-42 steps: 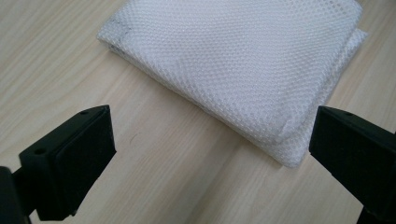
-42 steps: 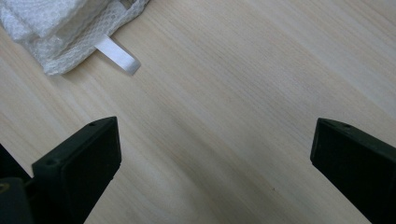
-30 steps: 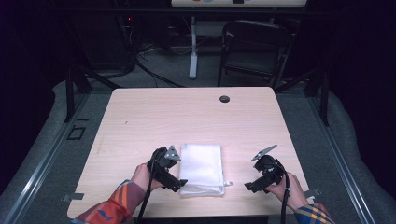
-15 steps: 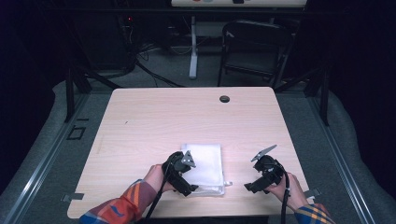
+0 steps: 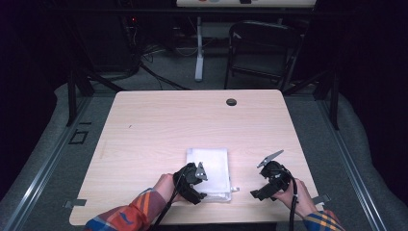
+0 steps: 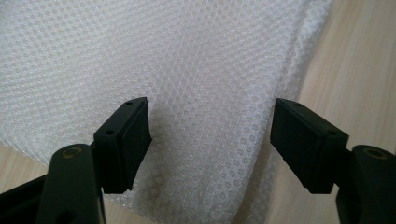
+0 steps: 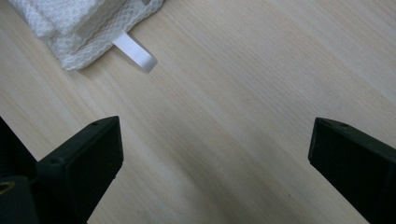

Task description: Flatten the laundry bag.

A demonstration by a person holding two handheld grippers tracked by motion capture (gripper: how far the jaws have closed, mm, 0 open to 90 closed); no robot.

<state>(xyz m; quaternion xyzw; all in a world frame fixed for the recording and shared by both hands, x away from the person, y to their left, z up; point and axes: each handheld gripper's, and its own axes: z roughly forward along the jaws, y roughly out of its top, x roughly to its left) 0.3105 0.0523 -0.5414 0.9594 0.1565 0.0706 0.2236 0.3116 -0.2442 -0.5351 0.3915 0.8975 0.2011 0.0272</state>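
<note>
**Left tongs closing over mesh bag**

The folded white mesh laundry bag (image 5: 211, 171) lies at the pale wooden counter's (image 5: 168, 125) six o'clock edge. Left tongs (image 6: 210, 140) have just been closing, mesh between them, pads not yet pressing. Right tongs (image 7: 215, 158), at four o'clock, stand spread over bare wood.

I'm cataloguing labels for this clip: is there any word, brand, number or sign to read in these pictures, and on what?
None can be read.
White loop tag on the folded white mesh fabric bag: blank.
Coloured marks on the white board beyond the light wooden table: too small and cut off to read.
</note>
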